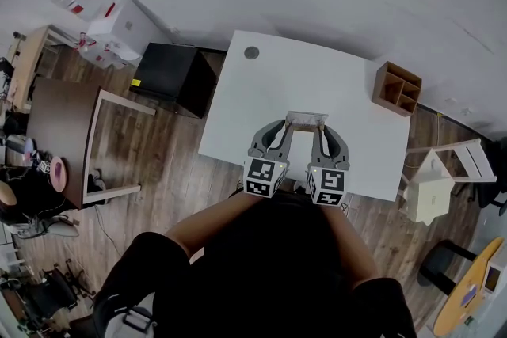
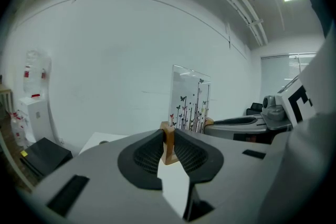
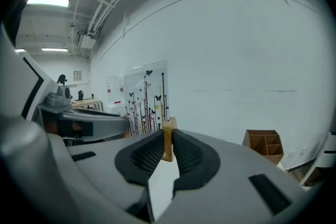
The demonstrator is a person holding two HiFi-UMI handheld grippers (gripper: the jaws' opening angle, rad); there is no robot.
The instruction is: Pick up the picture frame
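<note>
The picture frame [image 1: 306, 119] is a clear pane printed with black stems and butterflies [image 2: 190, 105], standing in a wooden base. It hangs in the air above the white table [image 1: 261, 91], held from both ends. My left gripper [image 1: 286, 127] is shut on the left end of the wooden base [image 2: 168, 140]. My right gripper [image 1: 322, 127] is shut on the right end of the base [image 3: 168, 136], with the pane [image 3: 146, 94] rising to its left. In the head view the two grippers sit side by side over the table's near half.
A wooden desk organiser [image 1: 397, 88] stands at the table's right end. A round grey cable port [image 1: 251, 52] sits at the far left corner. A black cabinet [image 1: 174, 75] stands left of the table, and a small white house-shaped piece [image 1: 432, 182] to the right.
</note>
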